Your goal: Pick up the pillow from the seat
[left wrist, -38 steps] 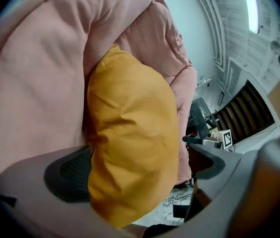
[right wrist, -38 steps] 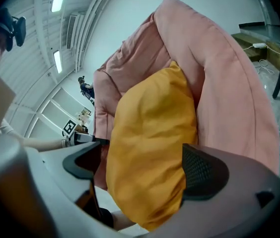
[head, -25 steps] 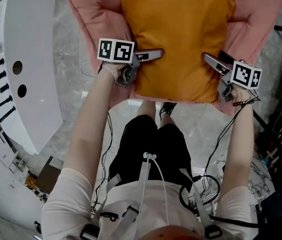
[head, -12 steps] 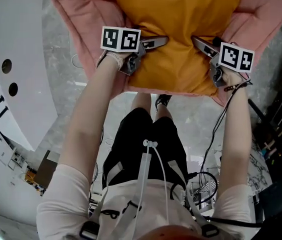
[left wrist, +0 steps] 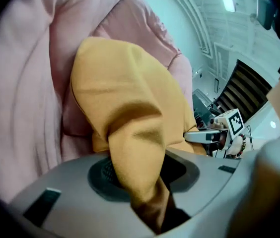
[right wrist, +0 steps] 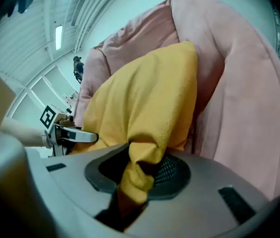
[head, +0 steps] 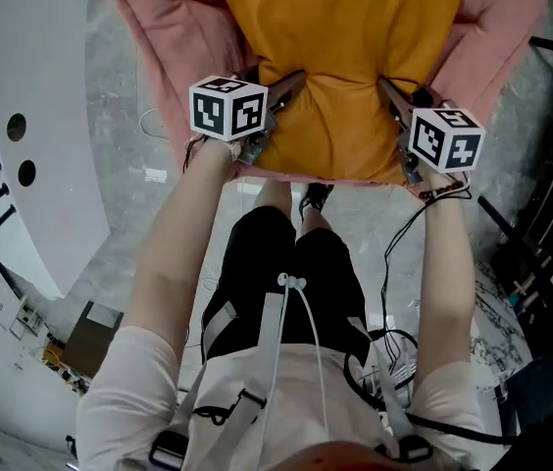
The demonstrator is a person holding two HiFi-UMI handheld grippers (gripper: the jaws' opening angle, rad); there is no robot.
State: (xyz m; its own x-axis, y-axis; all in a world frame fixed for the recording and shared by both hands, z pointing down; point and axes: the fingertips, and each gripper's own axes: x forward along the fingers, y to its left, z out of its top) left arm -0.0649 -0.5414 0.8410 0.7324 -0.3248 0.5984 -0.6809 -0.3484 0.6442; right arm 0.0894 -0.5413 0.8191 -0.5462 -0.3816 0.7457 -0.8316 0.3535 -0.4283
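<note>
pillow (head: 340, 47): soft mustard fabric, bunched | left gripper (head: 294, 81) + right gripper (head: 386, 88): jaws just closed in, each pinching a near-edge fold | seat (head: 174, 37): plush pink, front rim just beside grippers

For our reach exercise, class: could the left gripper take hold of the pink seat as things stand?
Probably not: the left gripper has just closed its jaws on a fold of the orange pillow, so it is occupied, though the pink seat lies bare beside it.
</note>
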